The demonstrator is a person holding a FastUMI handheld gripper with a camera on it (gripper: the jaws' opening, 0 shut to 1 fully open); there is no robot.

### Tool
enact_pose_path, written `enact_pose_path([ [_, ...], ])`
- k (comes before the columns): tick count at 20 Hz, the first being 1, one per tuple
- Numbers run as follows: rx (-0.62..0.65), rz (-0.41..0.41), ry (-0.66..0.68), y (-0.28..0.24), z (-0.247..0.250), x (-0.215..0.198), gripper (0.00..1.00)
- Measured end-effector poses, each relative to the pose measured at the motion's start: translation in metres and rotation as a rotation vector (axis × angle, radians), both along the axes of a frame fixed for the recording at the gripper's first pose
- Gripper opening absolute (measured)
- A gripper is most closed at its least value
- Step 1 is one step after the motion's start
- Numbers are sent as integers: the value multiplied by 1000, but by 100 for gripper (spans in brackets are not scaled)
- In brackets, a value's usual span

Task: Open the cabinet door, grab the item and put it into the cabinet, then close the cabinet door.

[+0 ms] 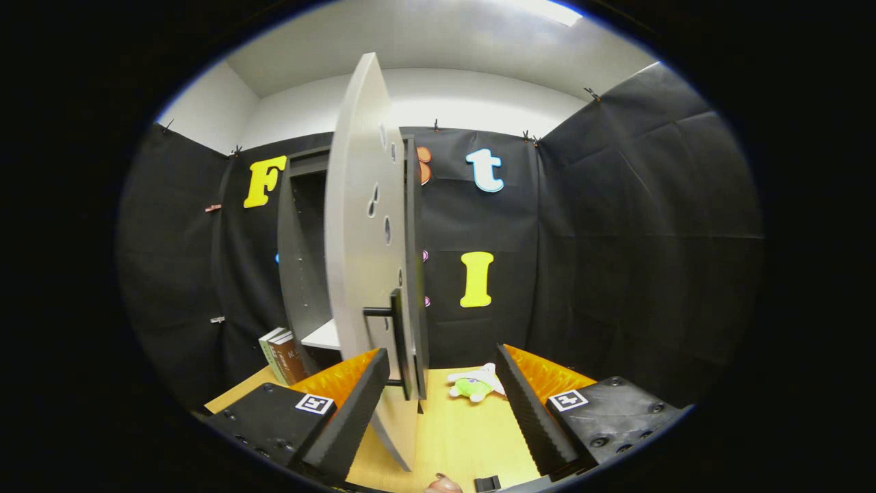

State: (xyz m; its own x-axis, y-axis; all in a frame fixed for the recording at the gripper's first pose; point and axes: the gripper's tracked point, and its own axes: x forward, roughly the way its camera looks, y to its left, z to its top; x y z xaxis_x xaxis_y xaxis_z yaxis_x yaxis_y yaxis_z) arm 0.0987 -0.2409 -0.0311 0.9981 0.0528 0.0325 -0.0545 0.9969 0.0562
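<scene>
Grey door [363,226] swung wide open, seen nearly edge-on, hiding much of the cabinet [301,260] behind it. Could make out only a dark interior, one pale shelf [323,337] low down, and a side wall with small holes. Could not tell whether anything lay deeper inside. Several oval cut-outs in the door face; dark bar handle [395,342] standing off its lower part on short posts.

Books [282,356] leaned at the cabinet's foot, partly covered by the left finger; titles too small to read. Something pale and rounded cut off at the nearest edge of the worktop [452,431], beside a small dark block; impossible to identify either.

Small plush toy [473,385], the item to be stored, lay on the wooden worktop: white upper part, bright green body, soft and floppy, lying on its side. Sat outside the cabinet, just beyond the right finger's tip, beside the door's lower edge, touching neither as far as could be judged.

Tongs [443,361] spread wide, holding nothing. Door's lower edge and handle sat between the fingers [349,411], close to the left one; contact there could not be confirmed. Right finger stood apart from the door, with bare worktop between.
</scene>
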Motion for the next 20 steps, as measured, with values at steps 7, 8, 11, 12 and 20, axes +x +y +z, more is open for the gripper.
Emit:
enact_pose_path([
  [7, 10, 25, 9, -10, -4, 36, 98],
  [8, 11, 39, 15, -7, -5, 38, 98],
  [11, -1, 52, 13, 2, -5, 42, 97],
  [12, -9, 51, 12, 5, -6, 42, 97],
  [20, 11, 100, 19, 67, -8, 37, 97],
])
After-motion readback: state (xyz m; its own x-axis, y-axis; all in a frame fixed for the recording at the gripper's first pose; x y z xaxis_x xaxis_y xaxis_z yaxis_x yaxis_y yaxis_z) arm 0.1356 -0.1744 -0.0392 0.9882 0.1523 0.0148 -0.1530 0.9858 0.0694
